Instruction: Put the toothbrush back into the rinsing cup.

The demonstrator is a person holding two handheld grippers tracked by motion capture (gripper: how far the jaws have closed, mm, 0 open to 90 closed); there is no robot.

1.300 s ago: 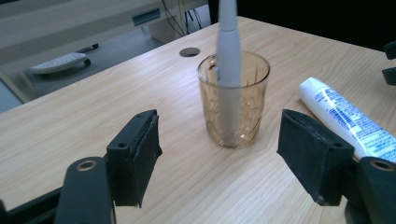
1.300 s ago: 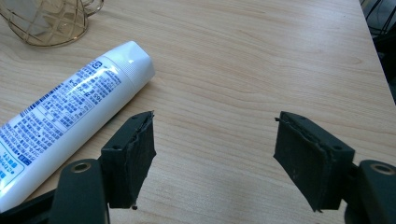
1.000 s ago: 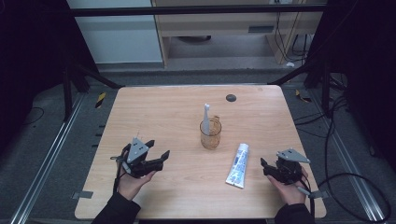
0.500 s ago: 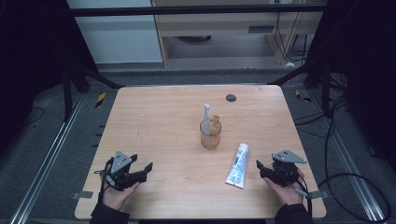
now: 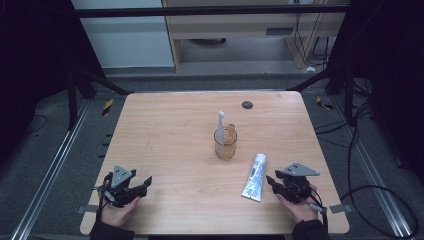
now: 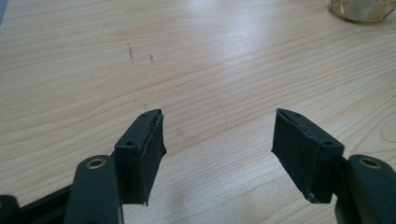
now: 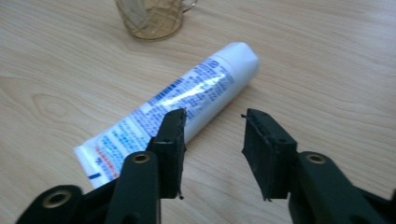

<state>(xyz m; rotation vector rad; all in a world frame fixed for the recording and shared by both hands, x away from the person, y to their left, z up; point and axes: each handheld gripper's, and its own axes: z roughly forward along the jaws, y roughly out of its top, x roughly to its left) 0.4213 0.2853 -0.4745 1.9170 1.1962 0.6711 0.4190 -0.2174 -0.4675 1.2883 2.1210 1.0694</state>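
Left gripper [image 5: 142, 183] is sitting low at the near-left corner of the counter [image 5: 165, 130], held in the person's left hand [image 5: 116, 214]. Its jaws are standing spread wide, nothing between them. In the left gripper view the gripper [image 6: 217, 135] is showing bare wood in the gap, plus a couple of faint dark scuff marks [image 6: 131, 51] farther out on the counter [image 6: 70, 70]. The base of the glass [image 6: 359, 9] is peeking in at the top right corner of that view.

Centre of the counter: an amber glass mug [image 5: 225, 143] is standing upright, with a white toothbrush [image 5: 220, 125] sticking up out of it. A small dark round disc [image 5: 247, 104] is lying well beyond the mug, near the far edge.

Right of the mug and nearer the person, a white toothpaste tube [image 5: 254, 177] with blue print is lying flat, cap end pointing toward the mug, crimped end toward the near edge.

Right gripper [image 5: 270, 181] is resting just beside the tube on its right, held in the right hand [image 5: 300, 207]. In the right gripper view the gripper [image 7: 213, 116] is parted, moderately open, holding nothing; one jaw is overlapping the tube [image 7: 187, 100] in frame, but I cannot tell if it is touching. The mug [image 7: 152, 18] is sitting beyond the cap end.
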